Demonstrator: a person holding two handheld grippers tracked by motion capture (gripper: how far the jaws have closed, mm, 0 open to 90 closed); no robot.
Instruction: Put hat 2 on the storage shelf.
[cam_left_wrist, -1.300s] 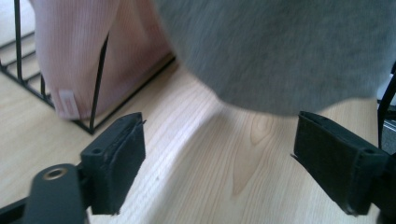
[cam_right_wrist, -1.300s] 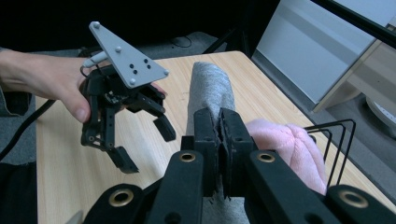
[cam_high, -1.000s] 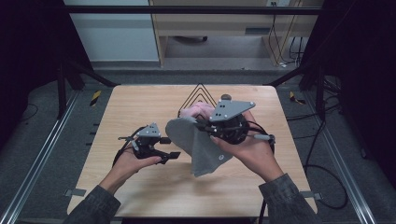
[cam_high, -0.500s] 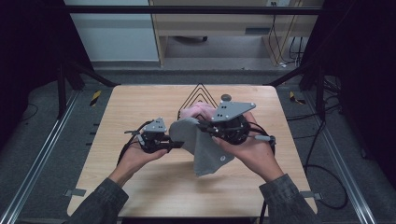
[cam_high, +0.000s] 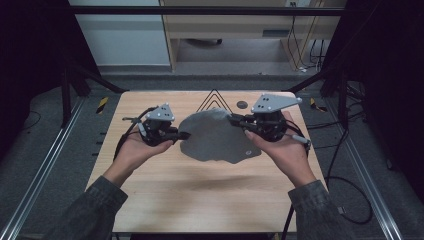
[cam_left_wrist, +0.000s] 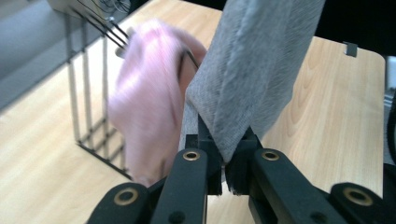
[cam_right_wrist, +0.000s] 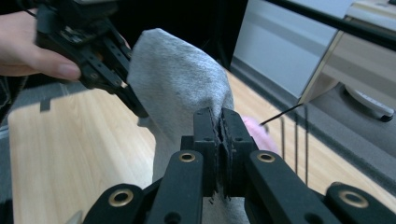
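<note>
Both tongs stretch grey cloth (cam_high: 215, 136) crosswise, left to right.

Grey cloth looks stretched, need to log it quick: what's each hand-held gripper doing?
Left hand-held gripper: closed on the grey cloth, its jaws just closing.
Right hand-held gripper: closed on the grey cloth.
</note>
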